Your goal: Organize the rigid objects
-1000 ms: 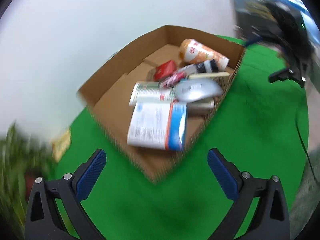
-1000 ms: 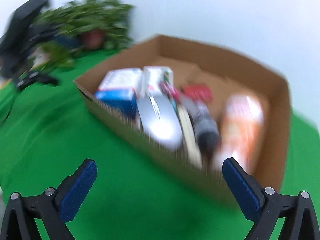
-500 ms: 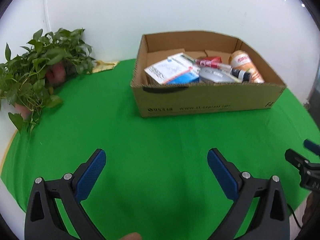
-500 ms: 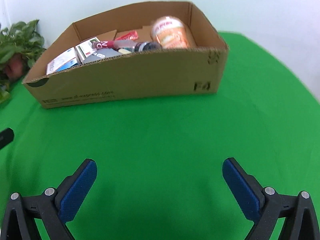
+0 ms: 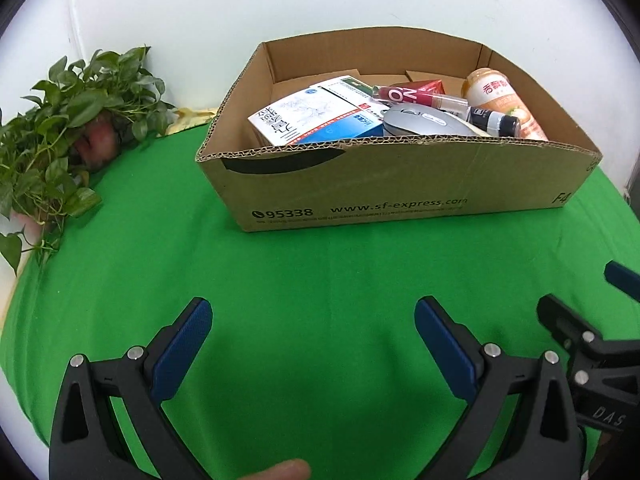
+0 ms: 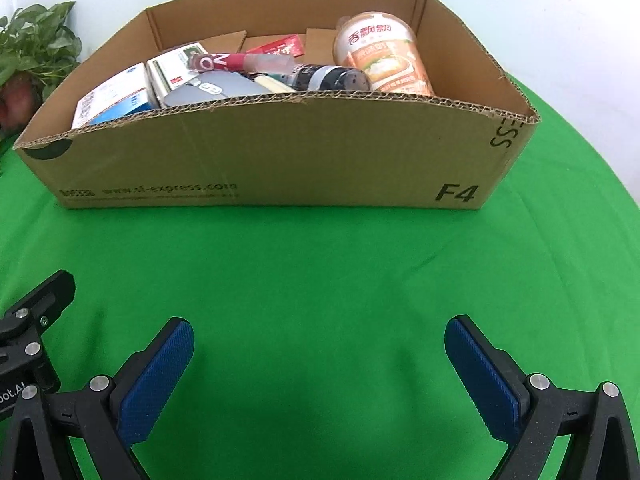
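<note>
Both your claws have pulled back from the cardboard box (image 6: 280,152) — left claw (image 5: 312,344) and right claw (image 6: 320,360) spread wide, empty, over bare bench (image 6: 320,264). Items — mouse (image 5: 424,122), cup (image 6: 380,56), cartons — all boxed; looks done.

Brown cardboard box (image 6: 280,160), green cloth (image 6: 320,272), silver mouse (image 5: 424,121) — orange-labelled bottle (image 6: 384,56), blue ribbed pads (image 6: 154,380).

A leafy potted plant (image 5: 60,120) sits on the green cloth (image 5: 320,272) against the white wall (image 5: 200,8).
</note>
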`<control>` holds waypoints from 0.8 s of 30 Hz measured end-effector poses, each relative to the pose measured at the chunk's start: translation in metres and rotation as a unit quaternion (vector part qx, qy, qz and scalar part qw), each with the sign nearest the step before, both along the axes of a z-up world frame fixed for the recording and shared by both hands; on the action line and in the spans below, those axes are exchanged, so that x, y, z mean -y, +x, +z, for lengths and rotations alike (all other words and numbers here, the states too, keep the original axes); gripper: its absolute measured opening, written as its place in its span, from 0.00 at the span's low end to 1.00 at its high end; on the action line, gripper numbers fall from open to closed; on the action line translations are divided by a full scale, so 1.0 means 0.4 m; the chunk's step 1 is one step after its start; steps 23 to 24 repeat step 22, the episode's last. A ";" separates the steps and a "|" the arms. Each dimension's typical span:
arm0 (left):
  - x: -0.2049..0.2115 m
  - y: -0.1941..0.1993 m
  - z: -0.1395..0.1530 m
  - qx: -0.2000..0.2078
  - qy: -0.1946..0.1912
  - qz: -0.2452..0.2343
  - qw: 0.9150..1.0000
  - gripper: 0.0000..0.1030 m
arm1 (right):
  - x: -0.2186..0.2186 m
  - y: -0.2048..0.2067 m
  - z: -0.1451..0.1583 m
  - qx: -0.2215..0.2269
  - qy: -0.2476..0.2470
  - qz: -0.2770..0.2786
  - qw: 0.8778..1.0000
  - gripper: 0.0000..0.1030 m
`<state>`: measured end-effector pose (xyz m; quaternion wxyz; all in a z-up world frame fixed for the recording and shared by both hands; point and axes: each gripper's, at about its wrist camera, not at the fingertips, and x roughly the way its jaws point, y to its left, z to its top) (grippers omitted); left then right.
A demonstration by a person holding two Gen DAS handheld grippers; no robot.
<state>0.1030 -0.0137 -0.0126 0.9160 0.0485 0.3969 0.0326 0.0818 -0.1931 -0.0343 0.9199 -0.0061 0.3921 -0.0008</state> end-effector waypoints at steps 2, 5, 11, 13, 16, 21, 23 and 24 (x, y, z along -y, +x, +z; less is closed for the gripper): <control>0.004 0.006 -0.003 0.000 0.007 0.004 1.000 1.00 | 0.004 0.004 -0.002 -0.002 0.000 -0.003 1.000 1.00; 0.003 0.012 -0.006 -0.001 0.006 0.002 1.000 1.00 | 0.009 0.011 -0.005 -0.007 0.000 -0.004 1.000 1.00; 0.000 0.014 -0.012 -0.003 0.004 -0.002 1.000 1.00 | 0.010 0.012 -0.007 -0.010 -0.003 -0.001 1.000 1.00; 0.000 0.014 -0.012 -0.002 0.003 -0.002 1.000 1.00 | 0.009 0.013 -0.007 -0.010 -0.004 -0.002 1.000 1.00; 0.001 0.013 -0.012 -0.003 0.001 -0.006 1.000 1.00 | 0.013 0.017 -0.008 -0.011 -0.004 -0.002 1.000 1.00; 0.001 0.008 -0.012 -0.004 -0.007 -0.011 1.000 1.00 | 0.019 0.024 -0.010 -0.013 -0.005 0.001 1.000 1.00; 0.001 0.008 -0.013 -0.007 -0.010 -0.009 1.000 1.00 | 0.019 0.025 -0.010 -0.013 -0.005 0.002 1.000 1.00; 0.001 0.008 -0.013 -0.007 -0.010 -0.009 1.000 1.00 | 0.019 0.025 -0.010 -0.013 -0.005 0.002 1.000 1.00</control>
